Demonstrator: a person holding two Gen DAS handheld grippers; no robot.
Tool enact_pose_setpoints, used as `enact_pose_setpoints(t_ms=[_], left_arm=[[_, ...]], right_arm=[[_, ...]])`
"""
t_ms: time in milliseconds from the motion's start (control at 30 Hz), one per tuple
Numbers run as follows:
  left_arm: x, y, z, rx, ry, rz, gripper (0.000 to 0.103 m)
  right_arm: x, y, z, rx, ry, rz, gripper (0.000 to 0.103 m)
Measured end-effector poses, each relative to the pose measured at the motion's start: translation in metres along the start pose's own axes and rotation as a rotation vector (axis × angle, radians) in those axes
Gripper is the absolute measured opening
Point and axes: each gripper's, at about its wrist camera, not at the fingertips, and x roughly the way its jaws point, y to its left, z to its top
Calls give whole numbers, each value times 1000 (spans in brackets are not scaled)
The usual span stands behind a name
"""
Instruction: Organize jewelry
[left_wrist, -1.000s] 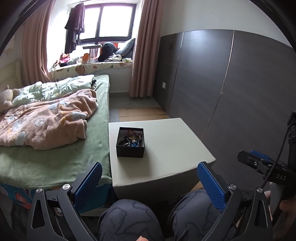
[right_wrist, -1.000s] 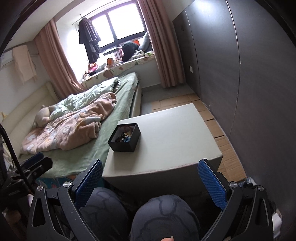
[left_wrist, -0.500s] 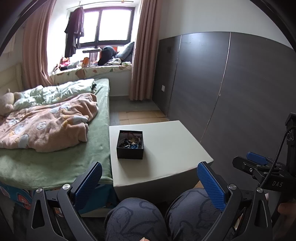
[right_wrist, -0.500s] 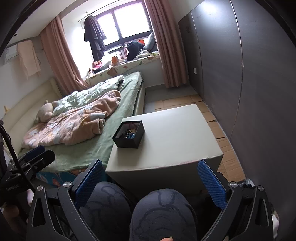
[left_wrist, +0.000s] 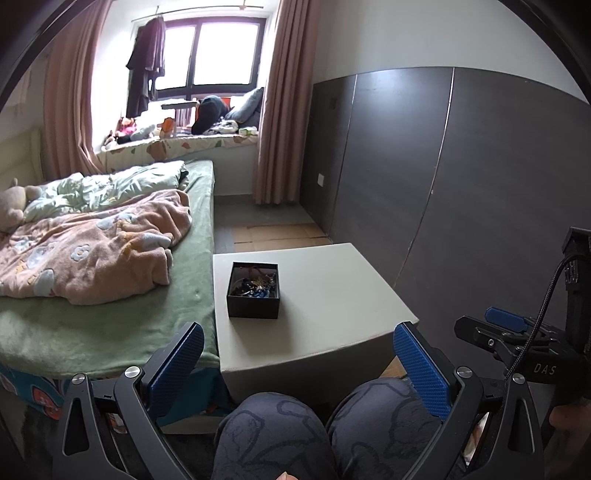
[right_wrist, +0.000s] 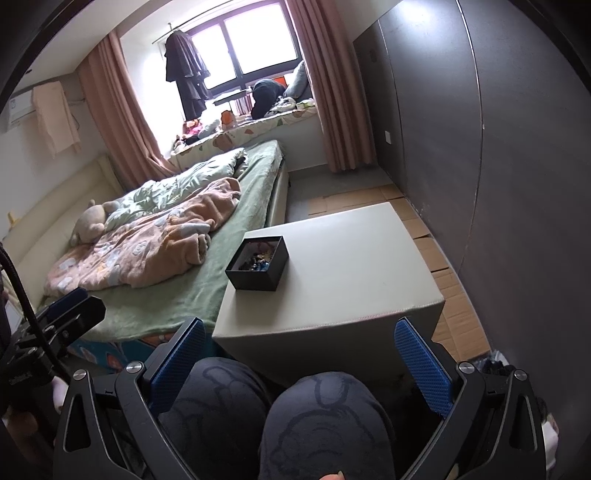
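A small open black box (left_wrist: 253, 290) with a tangle of jewelry (left_wrist: 255, 285) inside stands on a pale grey ottoman (left_wrist: 332, 295), near its left edge. It also shows in the right wrist view (right_wrist: 258, 263) on the ottoman (right_wrist: 343, 266). My left gripper (left_wrist: 299, 360) is open and empty, held over the person's knees, well short of the box. My right gripper (right_wrist: 300, 354) is open and empty, also above the knees. The right gripper shows at the right edge of the left wrist view (left_wrist: 517, 339).
A bed (left_wrist: 110, 310) with a green sheet and a pink blanket (left_wrist: 92, 251) stands against the ottoman's left side. A dark panelled wall (left_wrist: 461, 177) runs along the right. Cardboard (right_wrist: 439, 251) lies on the floor by it. The person's knees (left_wrist: 332, 428) are in front.
Both grippers have drawn back and tilted up a little, so the ottoman and box look smaller and farther away. Both stay open and empty.
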Motion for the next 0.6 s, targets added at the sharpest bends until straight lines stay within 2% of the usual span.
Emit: enact_pose_setpoints(t_ms=[600], left_arm=[[-10, 5, 2, -7, -11, 2, 103]], right_arm=[[0, 7, 3, -2, 8, -9, 103]])
